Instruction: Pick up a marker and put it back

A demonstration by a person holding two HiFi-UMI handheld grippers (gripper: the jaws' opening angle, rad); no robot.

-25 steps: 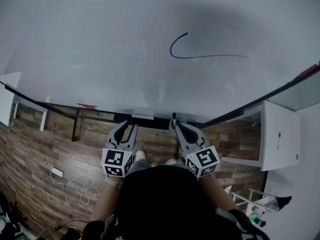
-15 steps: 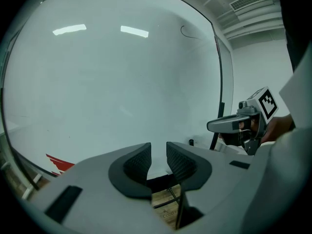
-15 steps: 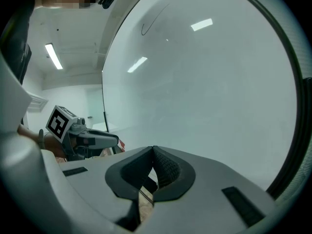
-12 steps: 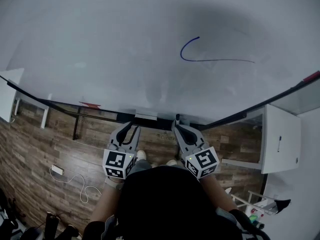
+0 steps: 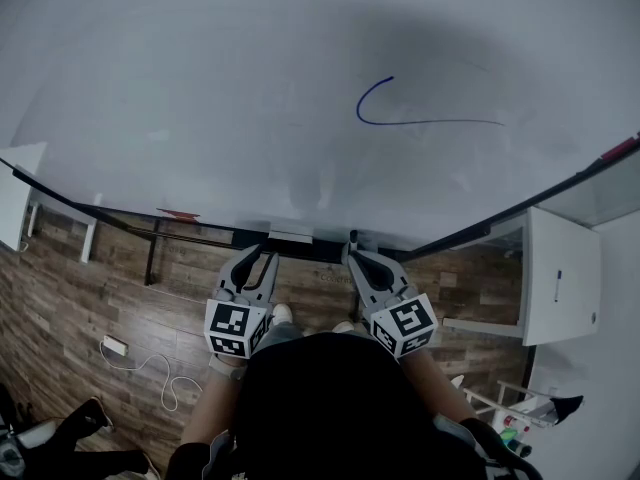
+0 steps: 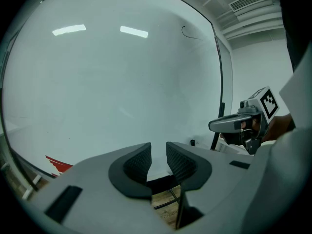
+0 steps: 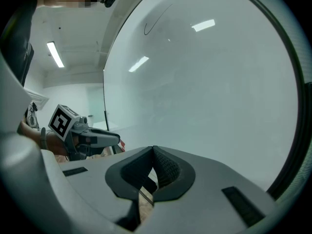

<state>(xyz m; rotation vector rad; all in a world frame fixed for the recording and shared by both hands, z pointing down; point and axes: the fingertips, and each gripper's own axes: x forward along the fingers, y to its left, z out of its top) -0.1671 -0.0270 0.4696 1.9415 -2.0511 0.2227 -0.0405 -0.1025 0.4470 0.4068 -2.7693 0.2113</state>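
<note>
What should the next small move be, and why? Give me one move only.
Probably open the right tongs. They are shut on nothing, their tips close to a small dark stub, possibly the marker, at the whiteboard's lower edge. The left tongs are slightly apart and empty, farther from it.

We find no legible words, numbers or brand names. The cube (image 5: 232, 326) on the left tool (image 5: 258, 254) and its twin on the right tool (image 5: 351, 241) carry black-and-white square markers (patterns only, no characters). The whiteboard (image 5: 200, 88) bears one blue stroke (image 5: 430, 122), no letter. The red sticker (image 5: 178, 213) at its lower edge is too small to read.
</note>
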